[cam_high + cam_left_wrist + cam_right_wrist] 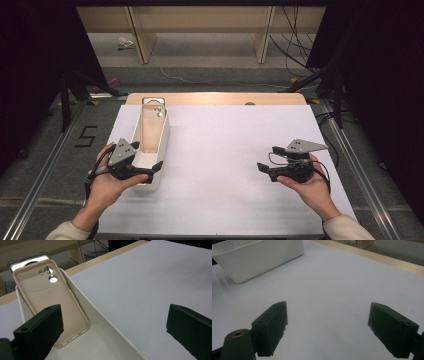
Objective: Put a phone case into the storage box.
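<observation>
Phone case (50,305) leans inside the white bin (161,145) at nine o'clock on our white sheet (225,150); our left gripper (150,172) straddles the bin's near wall, jaws spread and empty. At three o'clock, our right gripper (265,170) gapes over bare sheet.

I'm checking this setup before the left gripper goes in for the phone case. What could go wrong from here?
1. The phone case leans on the far end of the white tray, so a push might slide it flat.
2. The open left gripper straddles the tray's near wall and could tip or shove it.
3. The right gripper is open, far from steadying the tray.
</observation>
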The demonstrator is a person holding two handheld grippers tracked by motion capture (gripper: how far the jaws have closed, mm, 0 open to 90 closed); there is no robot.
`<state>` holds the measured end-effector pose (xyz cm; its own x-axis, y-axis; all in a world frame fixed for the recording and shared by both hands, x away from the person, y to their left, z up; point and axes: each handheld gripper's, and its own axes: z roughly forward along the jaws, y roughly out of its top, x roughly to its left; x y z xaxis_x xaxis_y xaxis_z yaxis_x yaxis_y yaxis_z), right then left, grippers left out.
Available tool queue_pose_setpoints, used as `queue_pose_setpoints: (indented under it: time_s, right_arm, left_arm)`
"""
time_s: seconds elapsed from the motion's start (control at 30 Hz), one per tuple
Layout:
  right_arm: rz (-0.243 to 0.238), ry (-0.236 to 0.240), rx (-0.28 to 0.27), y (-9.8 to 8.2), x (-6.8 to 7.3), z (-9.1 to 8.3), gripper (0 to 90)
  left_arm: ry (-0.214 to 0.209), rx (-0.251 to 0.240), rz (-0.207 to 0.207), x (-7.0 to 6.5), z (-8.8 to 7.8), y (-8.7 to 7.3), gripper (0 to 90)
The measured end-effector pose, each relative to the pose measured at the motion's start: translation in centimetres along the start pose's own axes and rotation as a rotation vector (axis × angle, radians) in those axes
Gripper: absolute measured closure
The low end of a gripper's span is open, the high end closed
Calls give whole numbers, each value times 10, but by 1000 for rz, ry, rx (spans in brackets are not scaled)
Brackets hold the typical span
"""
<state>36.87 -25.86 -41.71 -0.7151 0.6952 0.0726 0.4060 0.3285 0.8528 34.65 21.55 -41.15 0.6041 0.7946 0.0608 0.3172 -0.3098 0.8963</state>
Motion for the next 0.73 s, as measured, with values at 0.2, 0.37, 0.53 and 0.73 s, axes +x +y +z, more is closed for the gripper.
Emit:
queue_pose_setpoints:
  time_s: [0.2, 0.37, 0.53, 0.73]
  right_arm:
    - [1, 1, -1, -1, 0, -1, 168]
    - [-1, 0, -6, 0, 1, -1, 167]
    - [9, 1, -19, 0, 1, -3, 167]
    - [13, 1, -19, 0, 0, -3, 166]
  left_arm:
    - [-15, -14, 22, -8, -1, -5, 6]
    - [-29, -8, 42, -11, -3, -8, 3]
    - [-25, -6, 42, -11, -4, -10, 3]
    - [-30, -5, 45, -13, -3, -11, 3]
